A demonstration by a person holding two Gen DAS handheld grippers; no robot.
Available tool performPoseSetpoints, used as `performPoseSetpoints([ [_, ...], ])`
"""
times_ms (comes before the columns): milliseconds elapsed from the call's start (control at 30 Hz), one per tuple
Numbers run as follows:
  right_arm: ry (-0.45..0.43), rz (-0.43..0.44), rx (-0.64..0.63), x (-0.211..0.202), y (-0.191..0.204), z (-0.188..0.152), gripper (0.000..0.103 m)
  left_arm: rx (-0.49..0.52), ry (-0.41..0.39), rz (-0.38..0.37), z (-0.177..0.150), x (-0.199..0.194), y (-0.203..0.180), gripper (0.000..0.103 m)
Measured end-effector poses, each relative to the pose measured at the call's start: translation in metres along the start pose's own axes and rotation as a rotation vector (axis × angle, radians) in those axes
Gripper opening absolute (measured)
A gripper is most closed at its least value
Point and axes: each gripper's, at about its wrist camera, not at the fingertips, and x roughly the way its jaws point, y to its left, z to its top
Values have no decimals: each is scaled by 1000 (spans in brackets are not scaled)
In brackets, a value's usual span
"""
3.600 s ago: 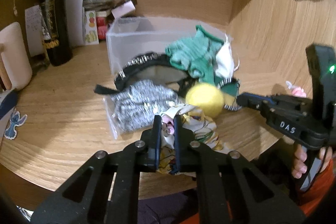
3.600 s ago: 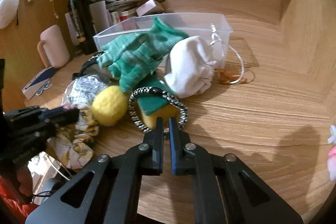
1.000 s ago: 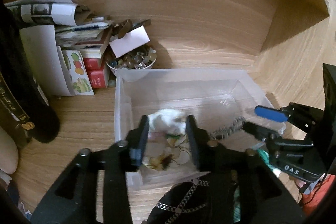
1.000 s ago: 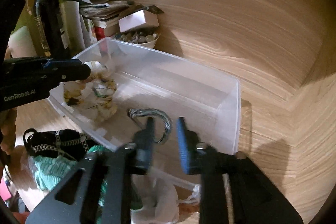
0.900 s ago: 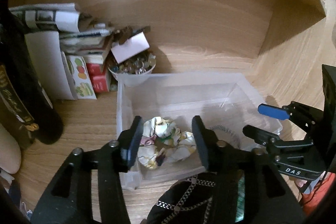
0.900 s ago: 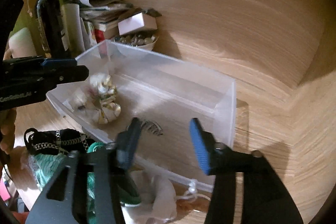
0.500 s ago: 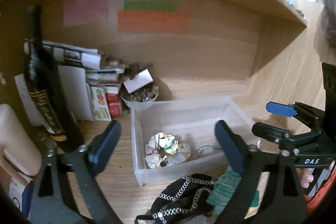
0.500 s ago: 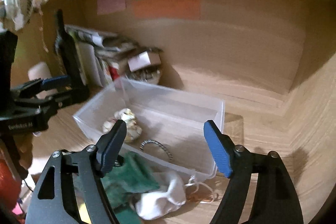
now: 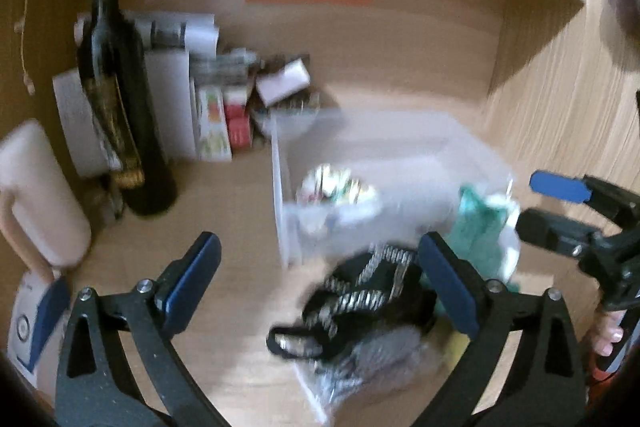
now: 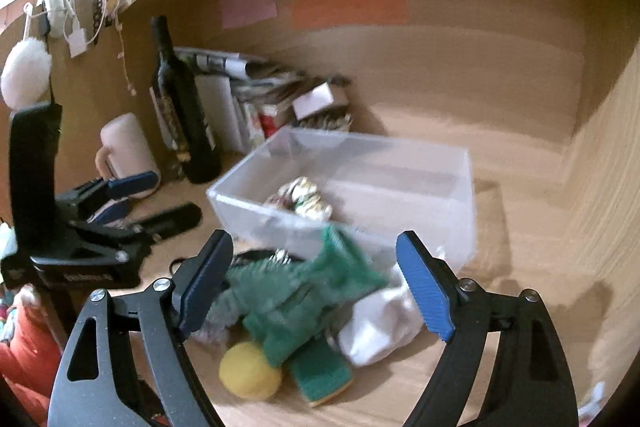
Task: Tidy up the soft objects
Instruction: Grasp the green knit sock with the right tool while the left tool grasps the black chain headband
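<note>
Bin (image 10: 464, 187) (clear, long axis running left-right) holds floral scrunchie (image 10: 304, 201).

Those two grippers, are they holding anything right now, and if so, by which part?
Nothing is held. The left gripper and the right gripper are both wide open above the pile of soft things, with only air between their blue pads.

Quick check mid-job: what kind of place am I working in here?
Probably a home desk nook under a shelf: wooden desktop, coloured paper notes on the back wall, a dark wine bottle beside stacked papers and booklets.
</note>
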Motion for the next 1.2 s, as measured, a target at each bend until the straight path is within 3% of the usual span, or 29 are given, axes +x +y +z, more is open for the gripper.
performPoseSetpoints([
  [267,67,42,18,20,10,-25,81,-35,84,-38,-25,19,2,100],
  [333,84,44,19,26,10,-28,78,-39,91,-49,-27,24,0,100],
  [400,106,37,13,34,10,-32,66,-43,98,-70,-27,28,-2,100],
  [600,128,52,-1,45,9,-37,40,-46,127,-135,-29,34,-5,78],
  [667,118,60,-7,41,9,-35,32,-35,130,-149,-29,35,-7,63],
  [800,97,57,-3,36,8,-33,15,-15,132,-148,-30,35,-11,44],
  [867,81,54,9,33,8,-30,13,-5,125,-151,-31,33,-12,35],
  [1067,9,37,3,15,8,-20,12,-4,68,-148,-28,16,-13,22],
  [1200,-45,25,-2,-1,6,-8,12,-14,5,-154,-14,-3,-11,19],
])
